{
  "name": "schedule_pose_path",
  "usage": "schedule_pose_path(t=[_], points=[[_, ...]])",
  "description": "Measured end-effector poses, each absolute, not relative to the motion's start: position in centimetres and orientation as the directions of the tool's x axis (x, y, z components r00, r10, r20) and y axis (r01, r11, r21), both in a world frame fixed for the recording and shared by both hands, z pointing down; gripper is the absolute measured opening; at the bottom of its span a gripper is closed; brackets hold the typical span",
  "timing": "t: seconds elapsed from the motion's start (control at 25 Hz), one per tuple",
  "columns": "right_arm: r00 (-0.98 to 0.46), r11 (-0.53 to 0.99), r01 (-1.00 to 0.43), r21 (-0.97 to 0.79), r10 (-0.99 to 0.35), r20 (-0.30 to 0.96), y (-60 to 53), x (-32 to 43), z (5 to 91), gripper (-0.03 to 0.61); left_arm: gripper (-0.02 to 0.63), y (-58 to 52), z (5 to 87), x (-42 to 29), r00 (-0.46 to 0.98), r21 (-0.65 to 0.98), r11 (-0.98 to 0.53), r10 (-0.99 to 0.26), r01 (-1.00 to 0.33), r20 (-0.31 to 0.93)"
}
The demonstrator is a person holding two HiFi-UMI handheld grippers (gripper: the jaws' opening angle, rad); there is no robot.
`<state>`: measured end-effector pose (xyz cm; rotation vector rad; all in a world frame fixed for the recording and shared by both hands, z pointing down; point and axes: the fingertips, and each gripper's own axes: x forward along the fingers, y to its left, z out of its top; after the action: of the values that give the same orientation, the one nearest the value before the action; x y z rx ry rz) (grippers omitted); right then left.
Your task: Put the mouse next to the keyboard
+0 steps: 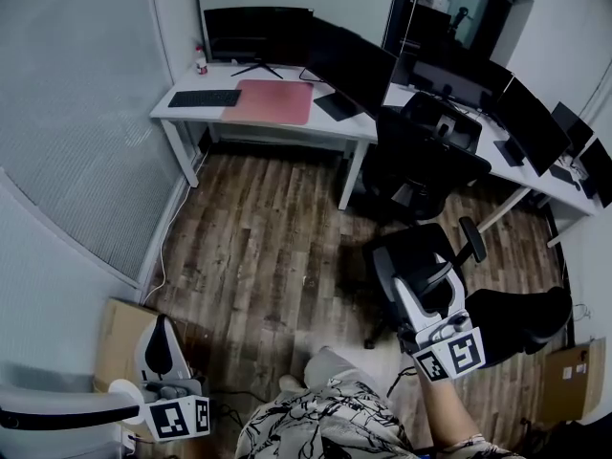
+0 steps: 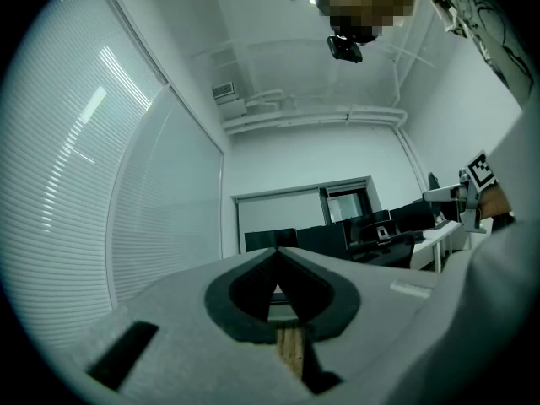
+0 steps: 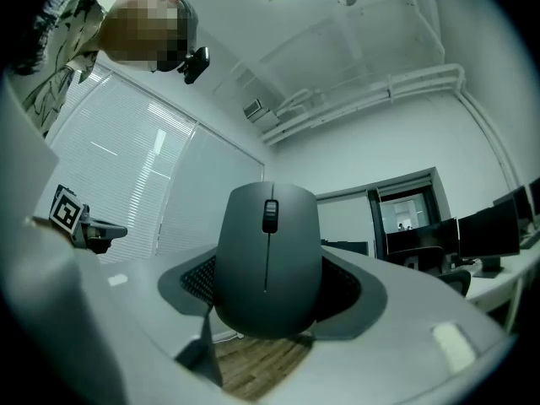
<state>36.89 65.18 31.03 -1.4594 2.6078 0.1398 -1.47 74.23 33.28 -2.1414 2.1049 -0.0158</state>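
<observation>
A dark grey mouse (image 3: 268,260) with a scroll wheel fills the middle of the right gripper view, held between the jaws and hiding their tips. In the head view my right gripper (image 1: 421,280) hangs low at the right, over the wooden floor, shut on that mouse. The black keyboard (image 1: 205,98) lies far off on the white desk (image 1: 182,113), beside a pink mat (image 1: 270,101). My left gripper (image 1: 161,338) is at the lower left, also far from the desk. Its jaws meet at the tip with nothing between them (image 2: 277,256).
A black monitor (image 1: 256,34) stands behind the keyboard, with more monitors (image 1: 349,65) along the desk to the right. Black office chairs (image 1: 421,156) stand between me and the desk's right part. A cardboard box (image 1: 120,338) sits at the left wall.
</observation>
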Motion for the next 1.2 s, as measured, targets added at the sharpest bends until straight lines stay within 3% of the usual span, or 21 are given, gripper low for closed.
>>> schedule_pose_path(t=[1.2], points=[[-0.53, 0.541, -0.841, -0.006, -0.826, -0.195, 50.6, 36.4, 31.1, 0.31, -0.005, 61.0, 32.8, -1.8, -0.012, -0.118, 0.022, -0.997, -0.993, -0.082]])
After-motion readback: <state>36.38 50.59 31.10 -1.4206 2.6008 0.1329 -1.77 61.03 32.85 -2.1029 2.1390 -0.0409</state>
